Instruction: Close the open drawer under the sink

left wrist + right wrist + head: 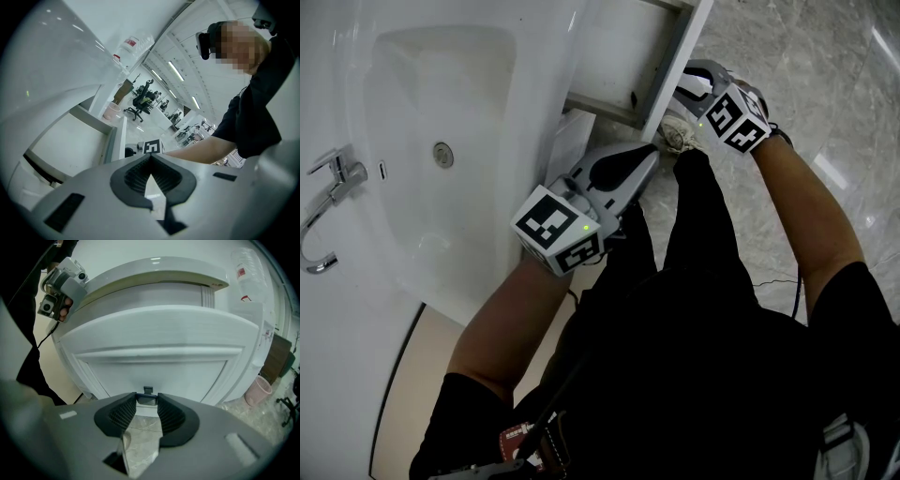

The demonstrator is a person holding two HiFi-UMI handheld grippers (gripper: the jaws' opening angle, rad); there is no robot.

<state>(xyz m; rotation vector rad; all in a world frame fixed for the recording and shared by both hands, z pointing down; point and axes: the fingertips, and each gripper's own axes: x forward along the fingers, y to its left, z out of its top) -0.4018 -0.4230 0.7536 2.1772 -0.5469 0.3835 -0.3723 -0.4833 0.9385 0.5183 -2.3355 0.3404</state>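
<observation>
The right grey tongs are clamped on the small dark handle of the white drawer, pulled out beneath the white ceramic sink. The left grey tongs are held shut, empty. A rigid, free-sliding front is expected, best pushed squarely at the handle.

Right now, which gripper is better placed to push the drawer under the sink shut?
Right. The right gripper faces the drawer front, jaws either side of its handle; the left gripper hangs shut off to the side.
</observation>
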